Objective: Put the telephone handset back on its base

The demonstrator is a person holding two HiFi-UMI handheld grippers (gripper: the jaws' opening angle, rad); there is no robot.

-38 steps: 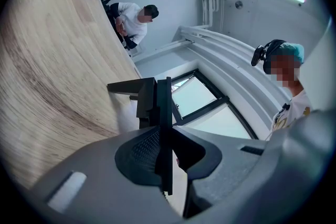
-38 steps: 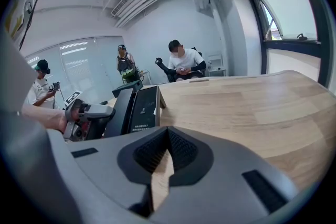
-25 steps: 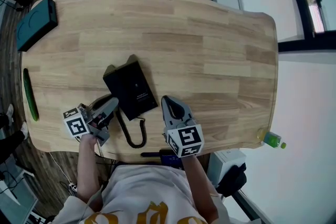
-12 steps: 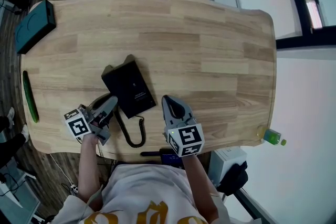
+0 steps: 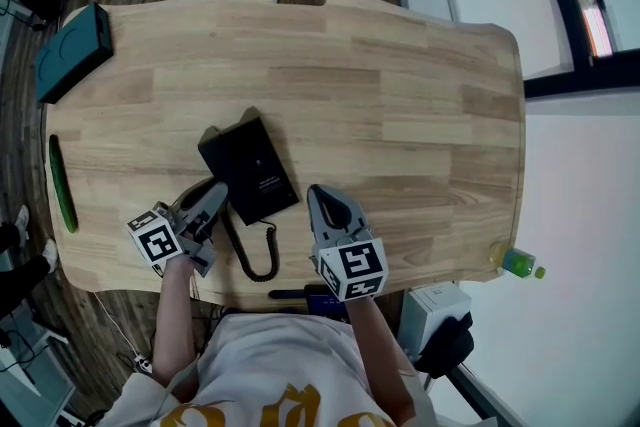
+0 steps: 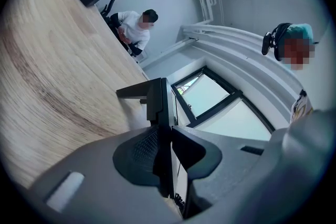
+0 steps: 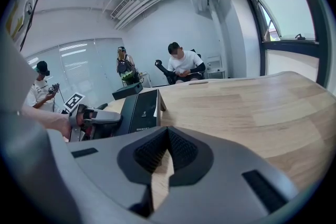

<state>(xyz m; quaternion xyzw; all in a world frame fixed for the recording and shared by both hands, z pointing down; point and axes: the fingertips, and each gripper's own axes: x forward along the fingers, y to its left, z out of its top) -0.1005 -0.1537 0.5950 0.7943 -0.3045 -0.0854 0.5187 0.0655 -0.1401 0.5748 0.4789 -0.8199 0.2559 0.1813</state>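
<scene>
Movement over the last second is slight, and the task looks no further along.

Head view: the left gripper seems to have edged a little toward the right gripper's side. Its tips are kept at the near corner of the telephone base, which has not shifted on the table. The handset shows only as a dark curve lying under and beside the left gripper, off the base. I cannot tell whether the gripper touches it. The coiled cord loops between the two grippers. The right gripper sits where it was, with the base ahead of it and to its left.

Left gripper view: the left gripper has its jaws pressed together, with only a thin slit between the pads and nothing pinched. The base stands edge-on straight ahead of the tips, close.

Right gripper view: the right gripper is likewise closed and empty, with bare wood showing through the slit. The base lies ahead and left, and the left gripper is against its far side.

No grasp has been made, so the handset remains to be lifted. The left gripper would likely need to spread its jaws first.
</scene>
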